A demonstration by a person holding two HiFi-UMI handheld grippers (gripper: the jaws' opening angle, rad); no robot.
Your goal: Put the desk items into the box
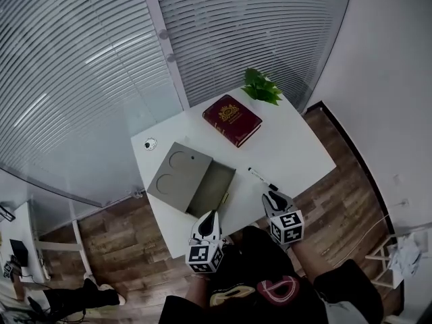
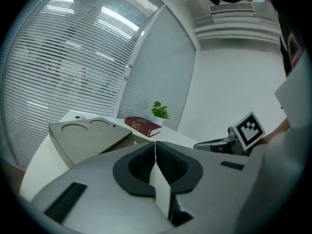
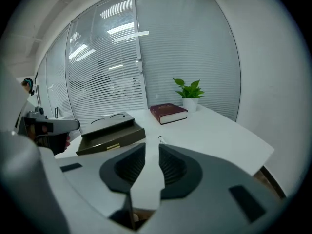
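Observation:
A grey box (image 1: 210, 186) lies open on the white desk (image 1: 297, 147), its lid (image 1: 177, 174) folded back to the left. A dark red book (image 1: 231, 119) lies at the far side and a black-and-white pen (image 1: 262, 179) near the front edge. My left gripper (image 1: 210, 216) hovers at the front edge just before the box, shut and empty; in the left gripper view its jaws (image 2: 155, 143) meet. My right gripper (image 1: 272, 196) is just short of the pen, open a little, nothing between its jaws (image 3: 151, 145). The pen's tip (image 3: 160, 139) shows just beyond them.
A small potted plant (image 1: 262, 86) stands at the desk's far corner and a small round object (image 1: 149, 143) at its far left corner. Something small and yellowish (image 1: 224, 198) lies at the box's near edge. Glass walls with blinds are behind the desk. Wood floor surrounds it.

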